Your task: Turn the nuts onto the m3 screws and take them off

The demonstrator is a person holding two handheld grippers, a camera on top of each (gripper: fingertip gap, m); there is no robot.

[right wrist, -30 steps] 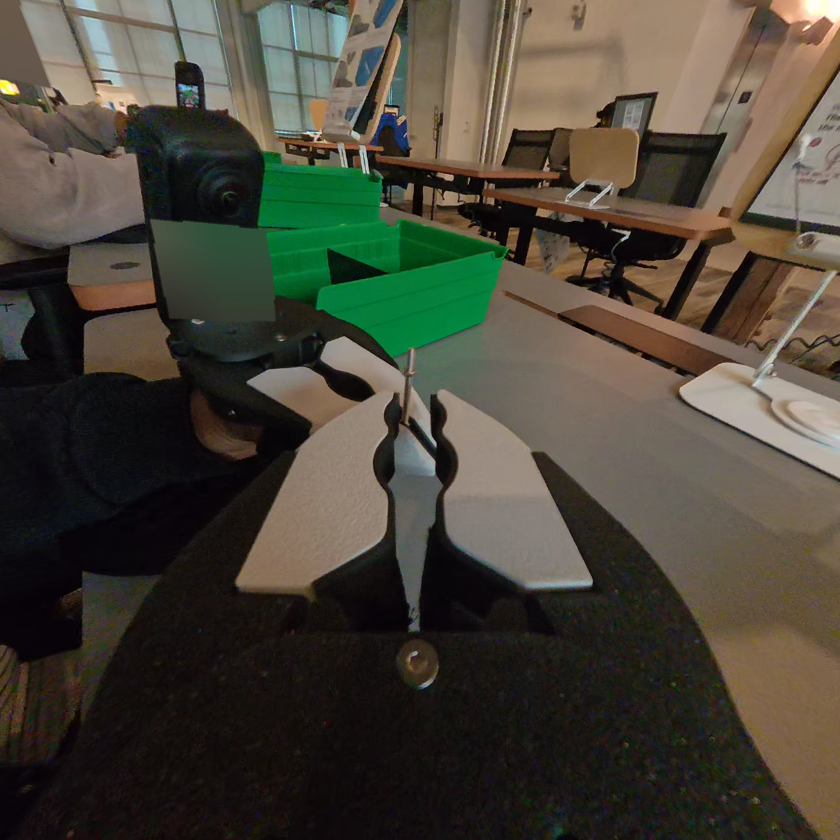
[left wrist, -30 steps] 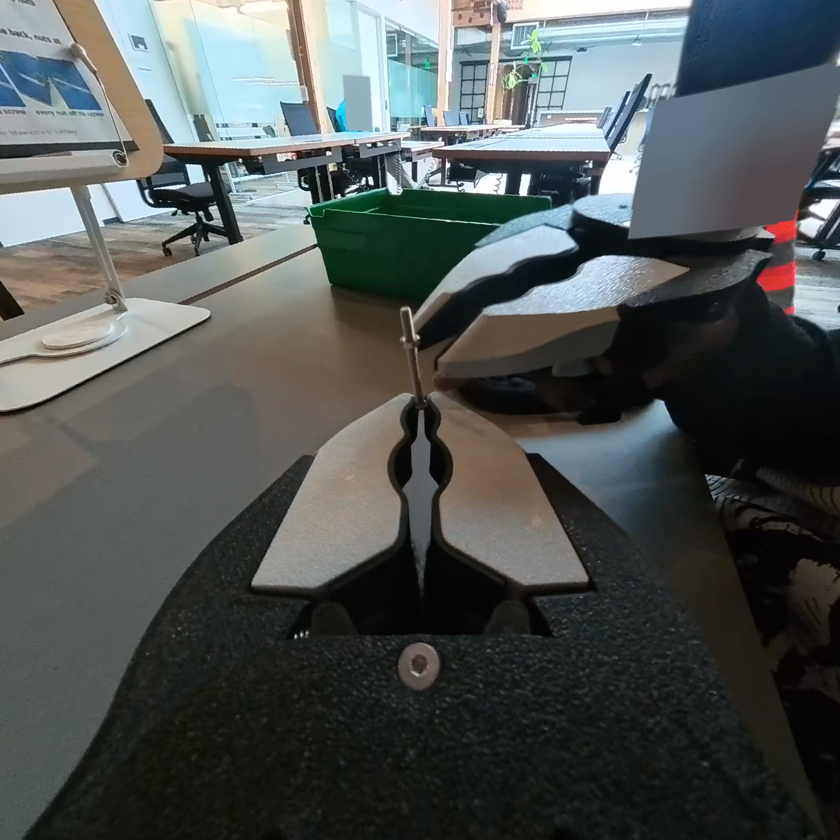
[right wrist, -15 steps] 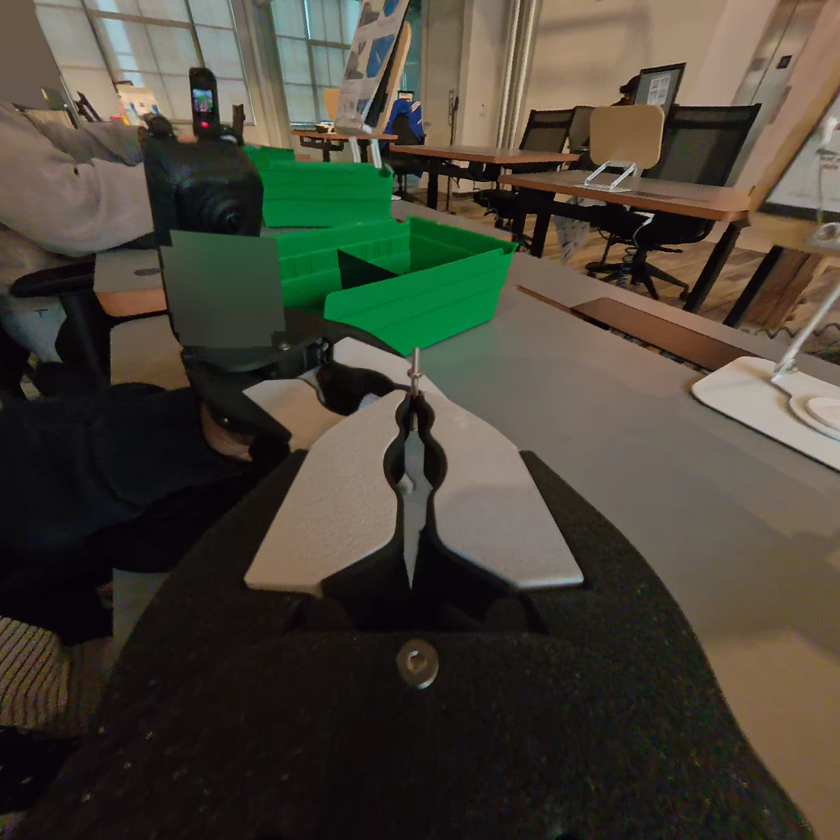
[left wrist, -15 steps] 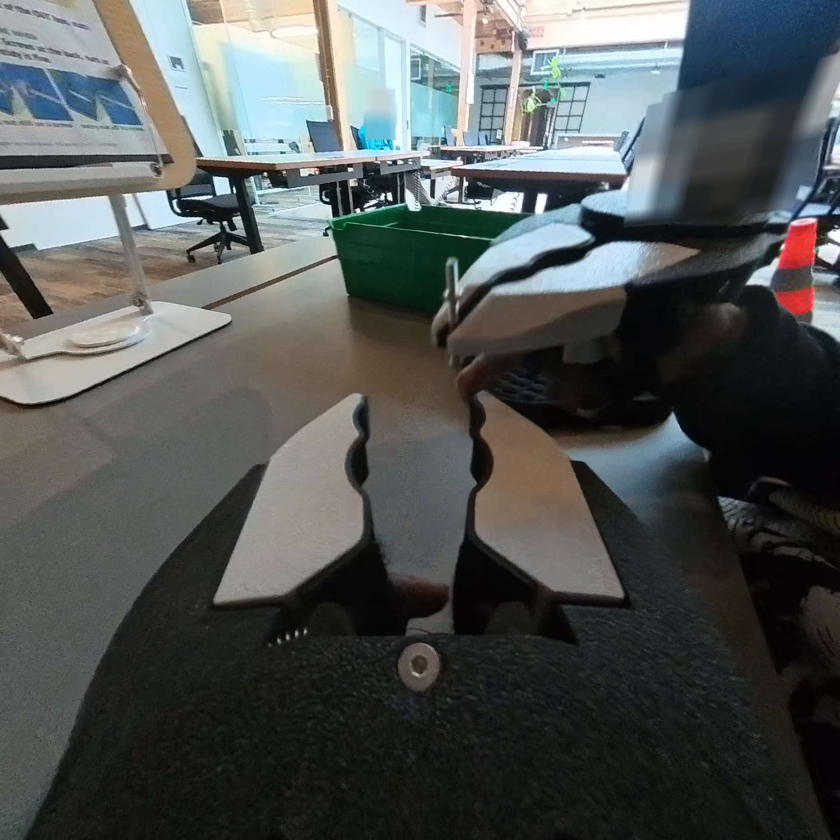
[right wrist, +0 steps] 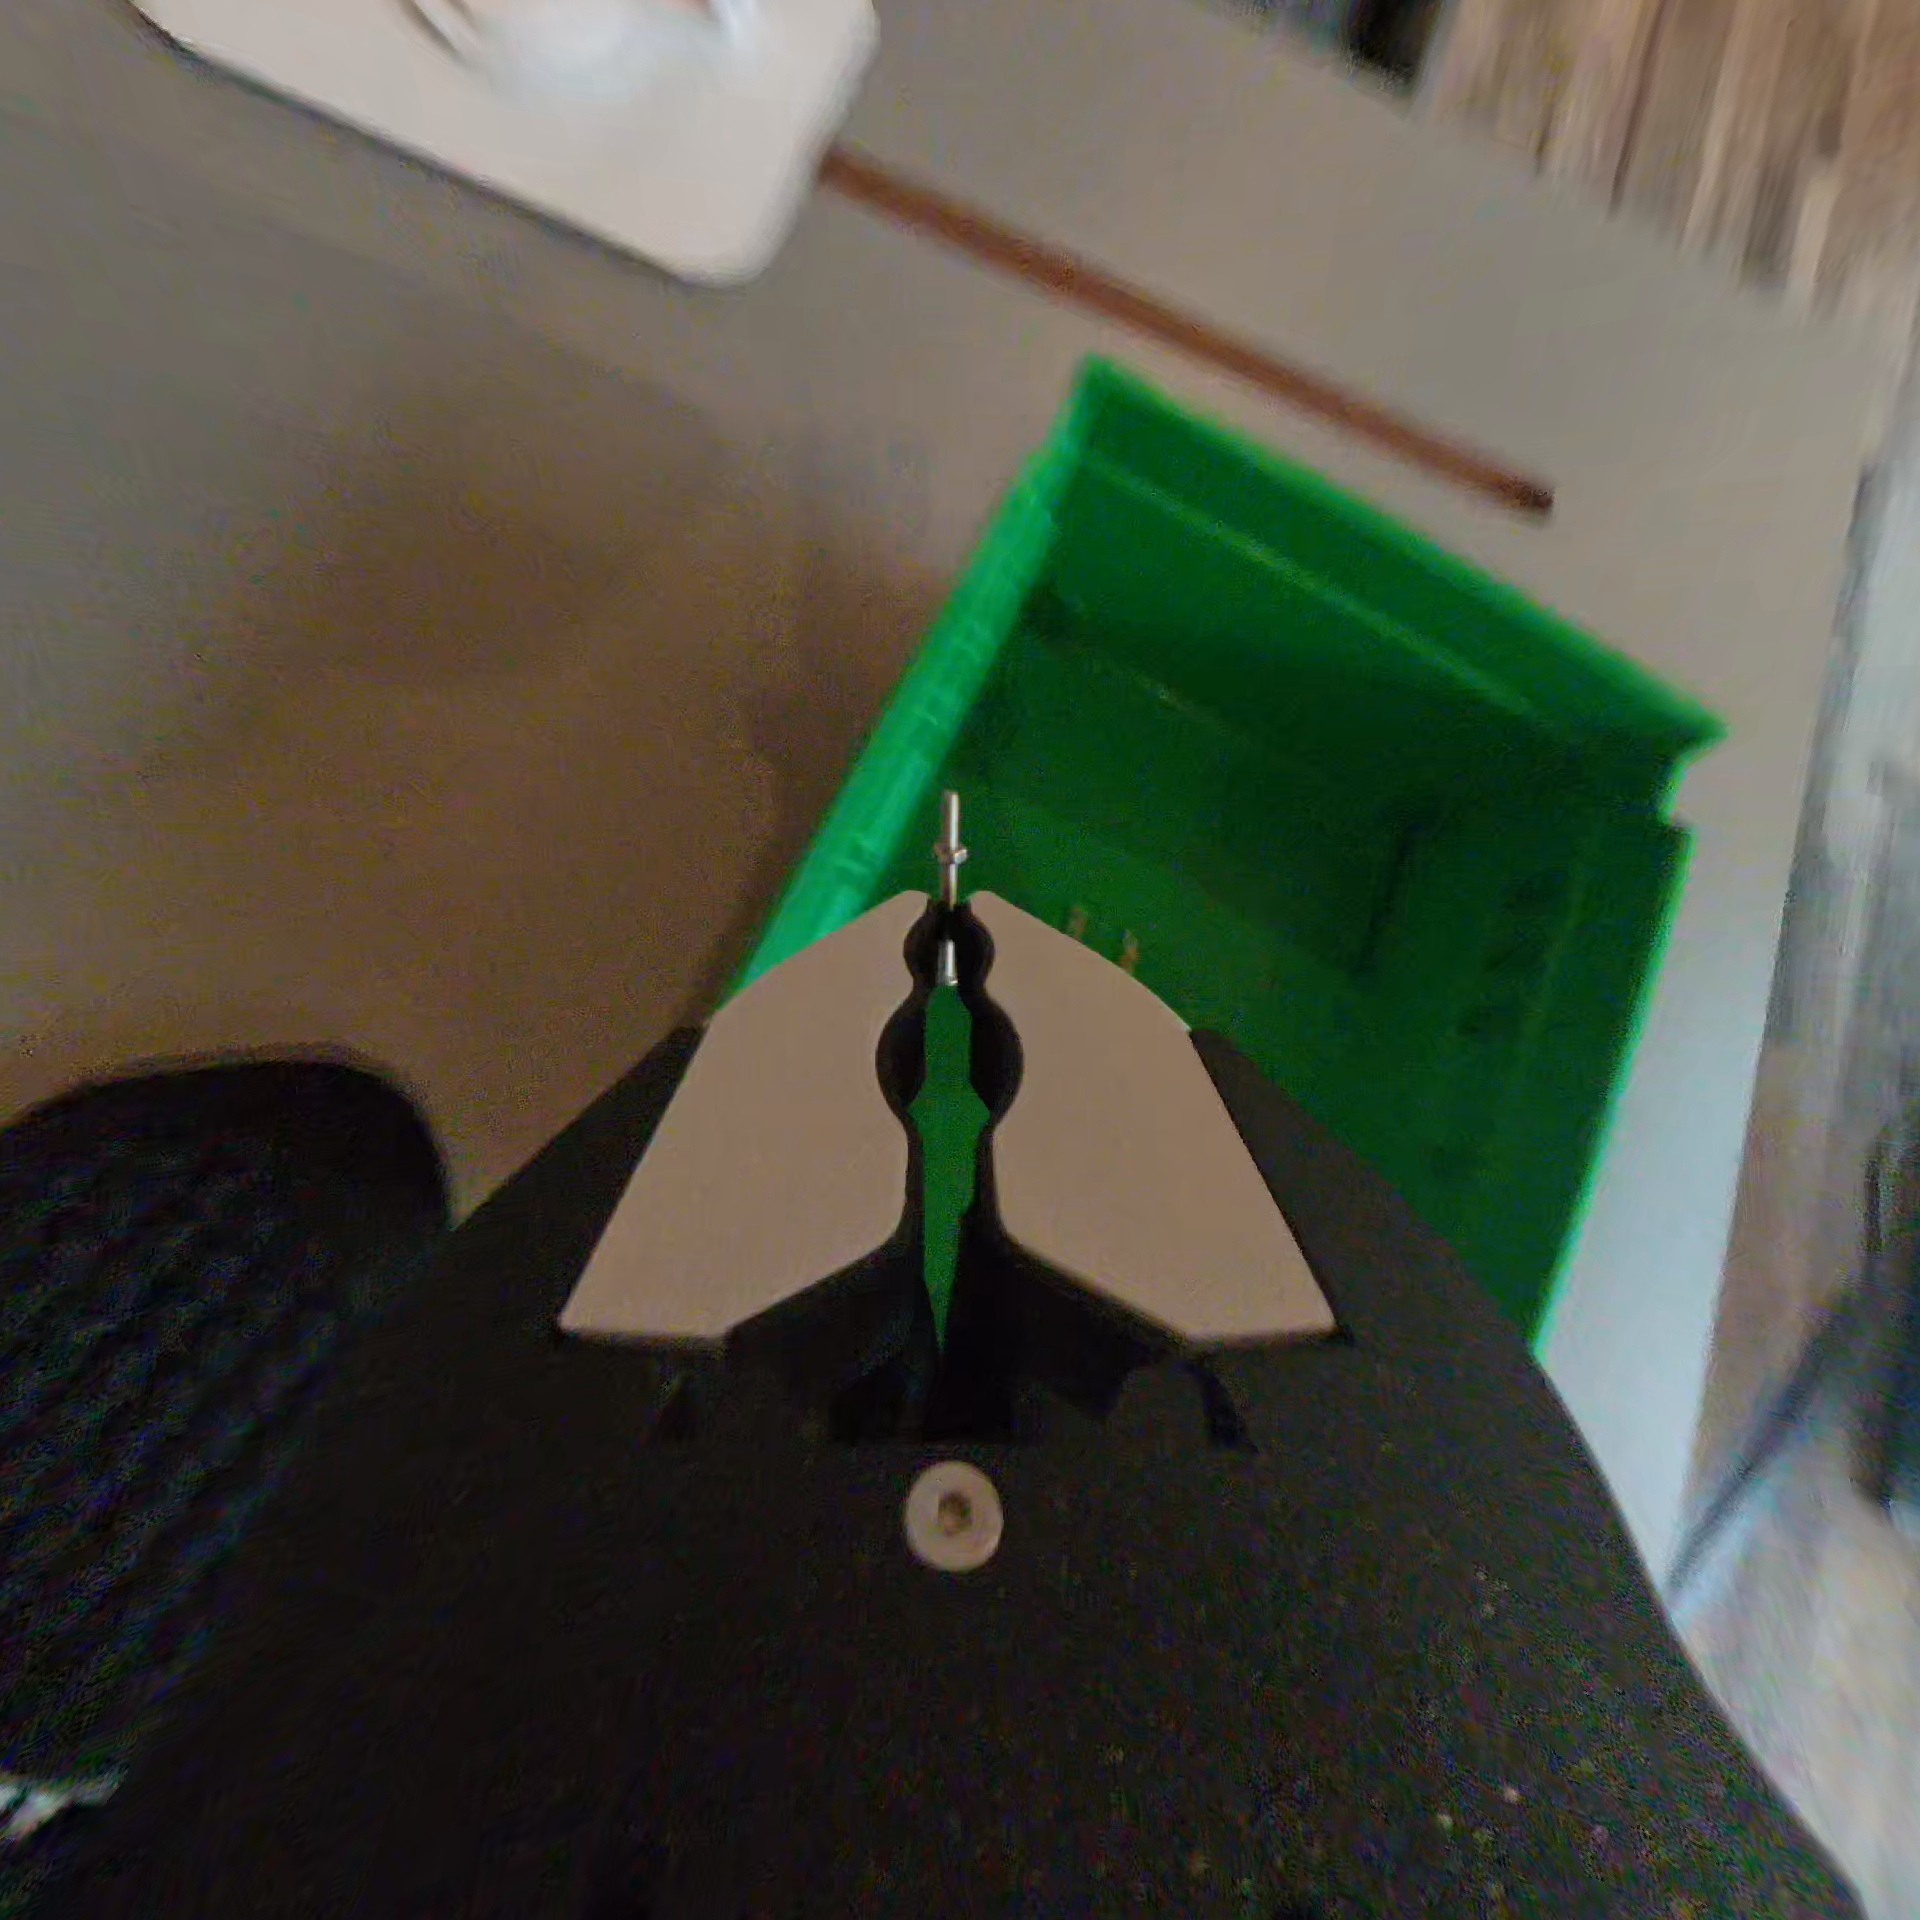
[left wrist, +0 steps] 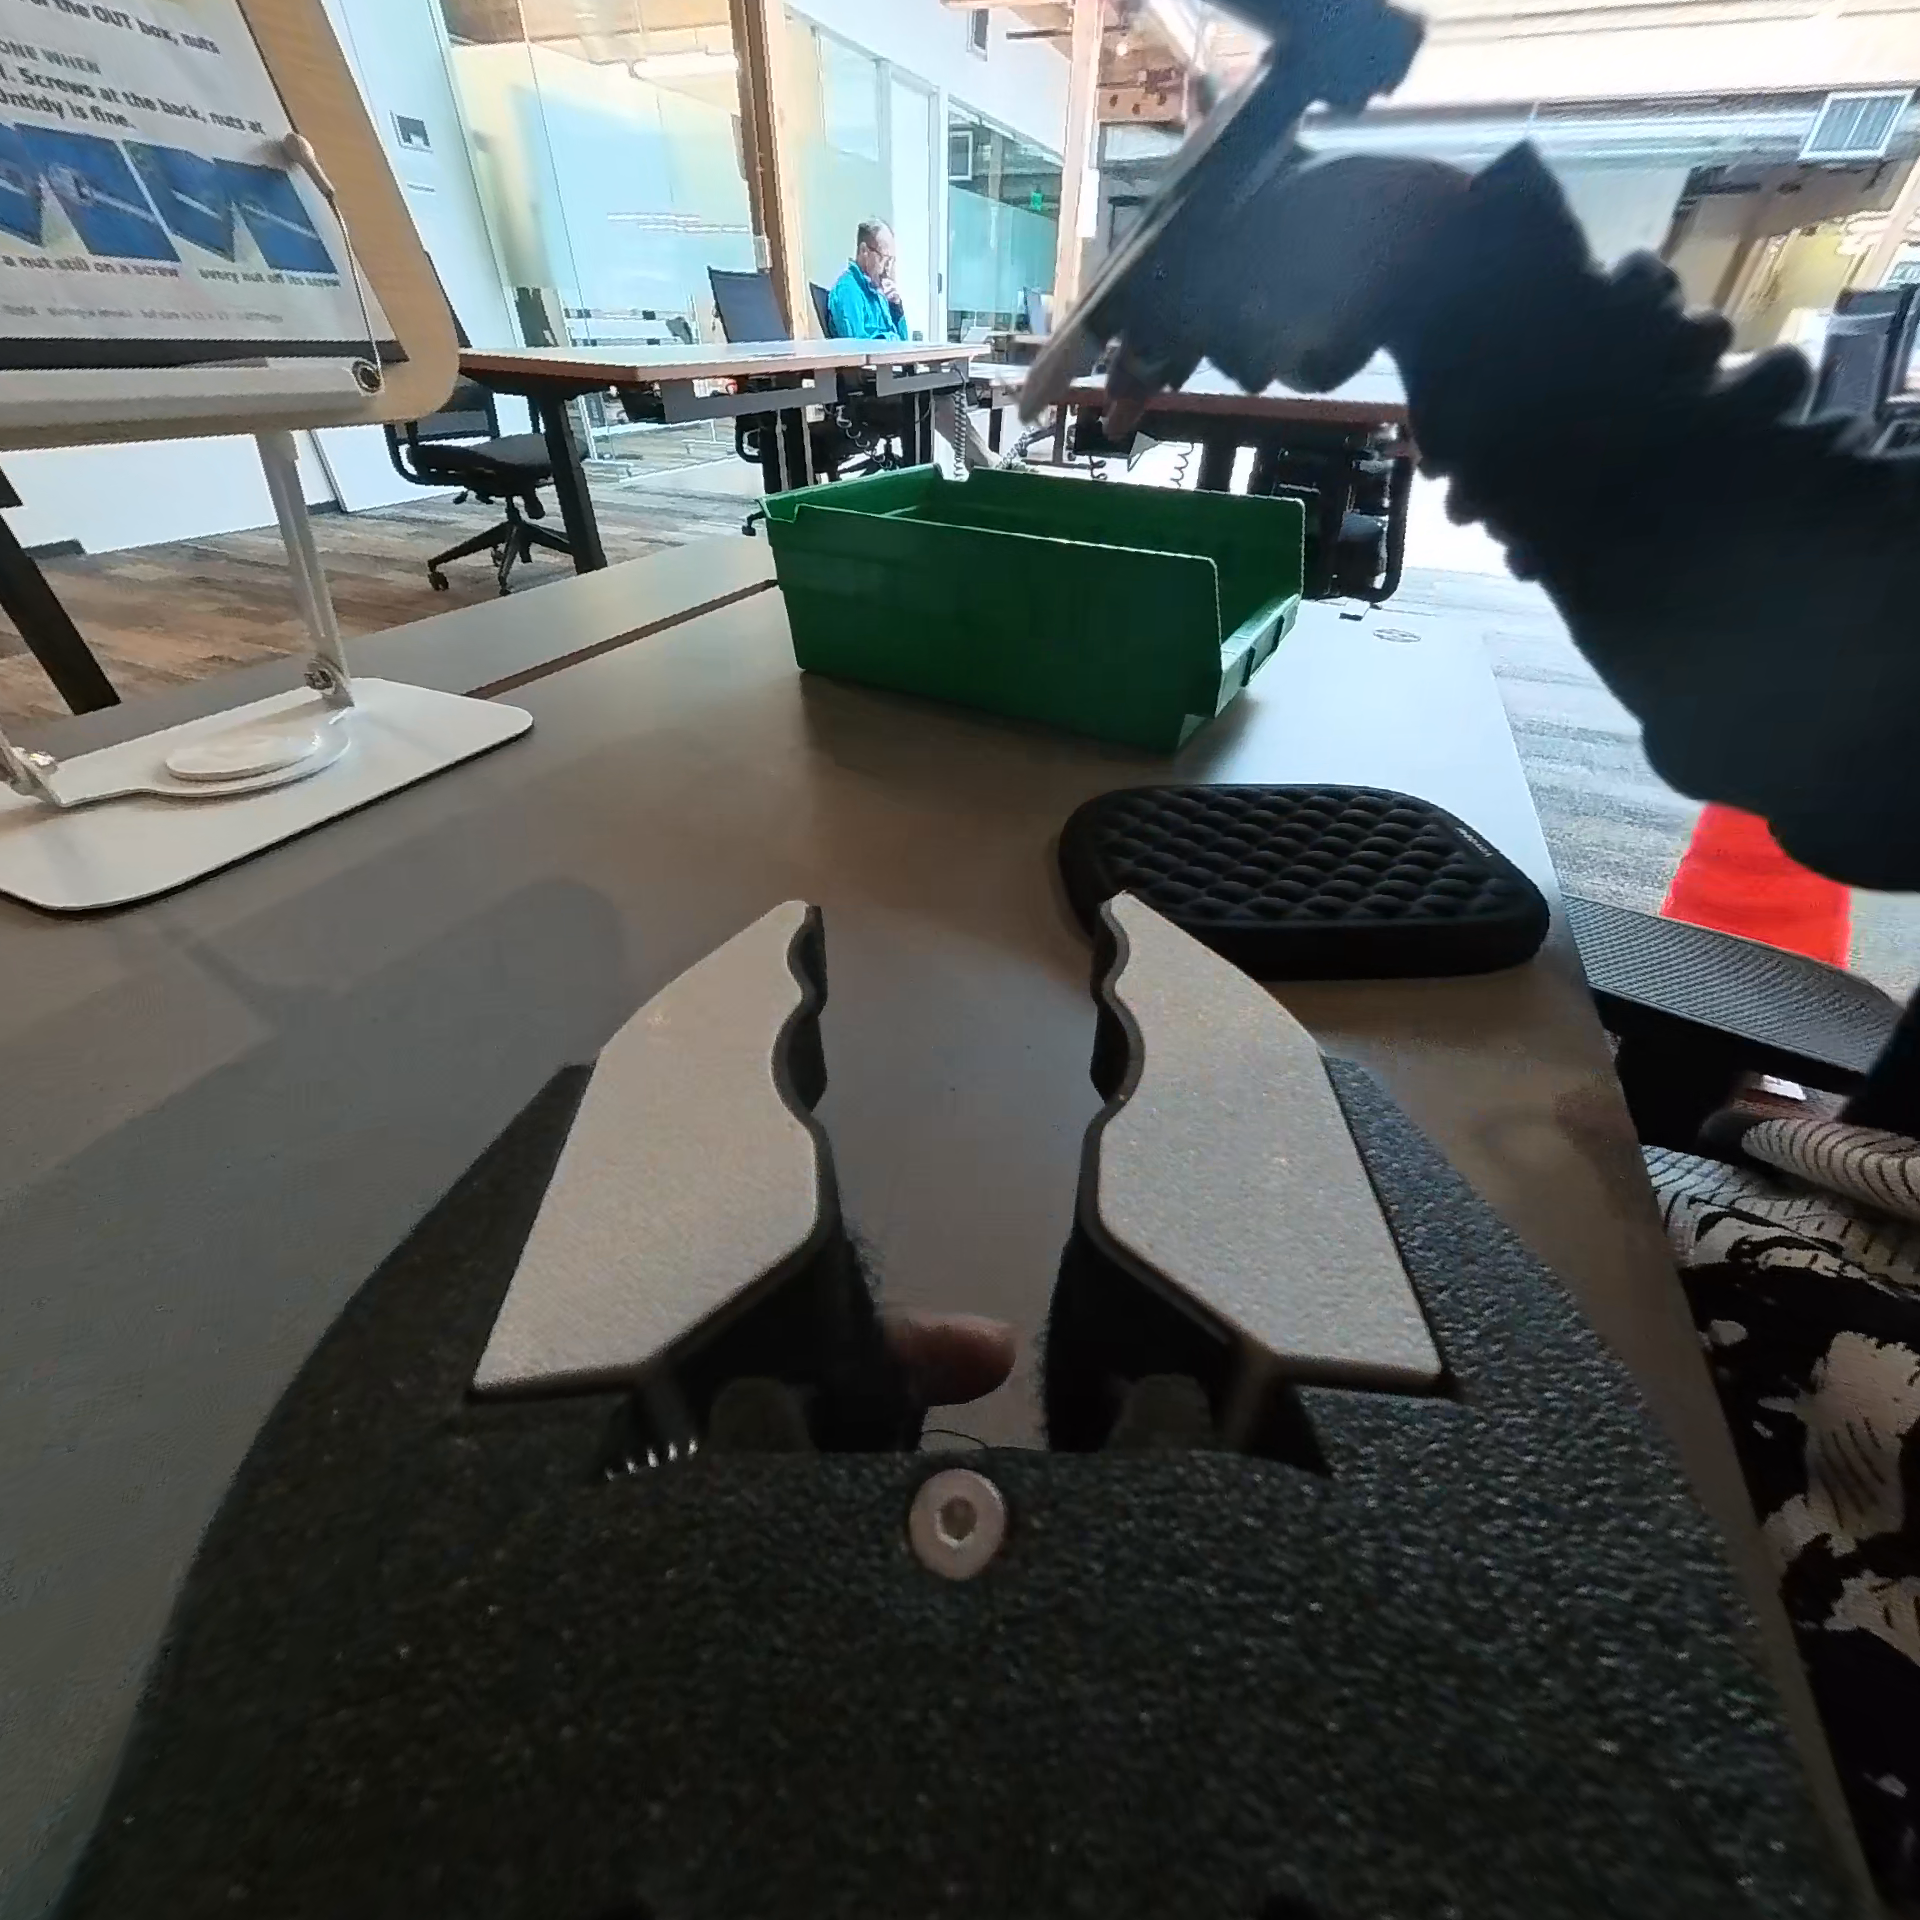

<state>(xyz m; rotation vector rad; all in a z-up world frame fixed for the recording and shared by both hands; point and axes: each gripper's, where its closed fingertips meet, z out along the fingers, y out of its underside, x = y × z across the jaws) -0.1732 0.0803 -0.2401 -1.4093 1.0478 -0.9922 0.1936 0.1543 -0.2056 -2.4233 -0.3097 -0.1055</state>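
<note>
A white stand (left wrist: 239,758) on the table (left wrist: 623,831) carries a printed sheet (left wrist: 156,177) with lines of text and blue photos; I won't repeat the wording. A small pale mark sits on the edge of the black quilted pad (left wrist: 1299,883), too tiny to read.

The left gripper (left wrist: 956,925) lies low over the table with its fingers wide apart and only bare tabletop between them. A second ago those fingers were pinched on the upright screw; now it is gone from them.

The right gripper (right wrist: 948,902) has the screw (right wrist: 948,847) instead. Its tips are closed on the lower shank, and the nut (right wrist: 950,854) sits part-way up the thread above them. A second ago this gripper was level beside the left one, fingers slightly apart around the screw. Now it is lifted and tipped downward over the green bin (right wrist: 1351,831), with the screw hanging above the bin's near wall. From the left view it shows high up as a dark blur (left wrist: 1299,260). The right view is smeared with motion.
</note>
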